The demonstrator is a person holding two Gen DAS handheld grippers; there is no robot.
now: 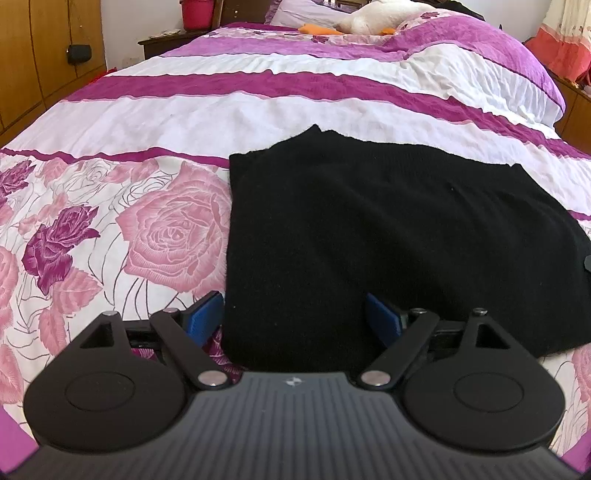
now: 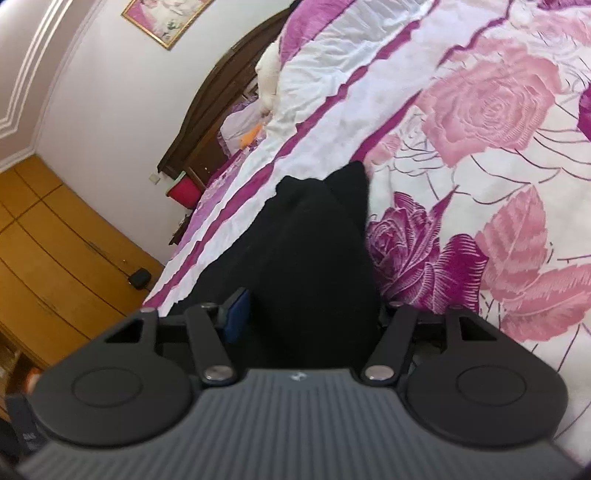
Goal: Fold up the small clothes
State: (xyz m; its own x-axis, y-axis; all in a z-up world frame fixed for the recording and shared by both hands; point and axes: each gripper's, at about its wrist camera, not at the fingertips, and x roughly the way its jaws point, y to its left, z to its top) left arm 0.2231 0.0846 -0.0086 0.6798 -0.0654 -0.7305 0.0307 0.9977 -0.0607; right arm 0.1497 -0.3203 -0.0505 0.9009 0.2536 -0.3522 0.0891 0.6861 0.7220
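A black knit garment [image 1: 369,229] lies folded flat on the rose-print bedspread [image 1: 110,221]. My left gripper [image 1: 295,317] is open, its blue pads [image 1: 205,314] spread to either side of the garment's near left corner, and the cloth lies between them. In the right wrist view the same garment [image 2: 310,258] runs away from me over the bedspread [image 2: 480,166]. My right gripper [image 2: 310,317] is open wide around its near end. Its left blue pad [image 2: 236,314] shows beside the cloth and its right pad is hidden behind the cloth.
A white stuffed toy [image 1: 373,18] and orange items lie at the head of the bed. A wooden wardrobe [image 1: 33,55] stands at the left, with a red bucket [image 1: 195,13] on a nightstand. The wooden headboard [image 2: 221,92] and a framed picture show in the right wrist view.
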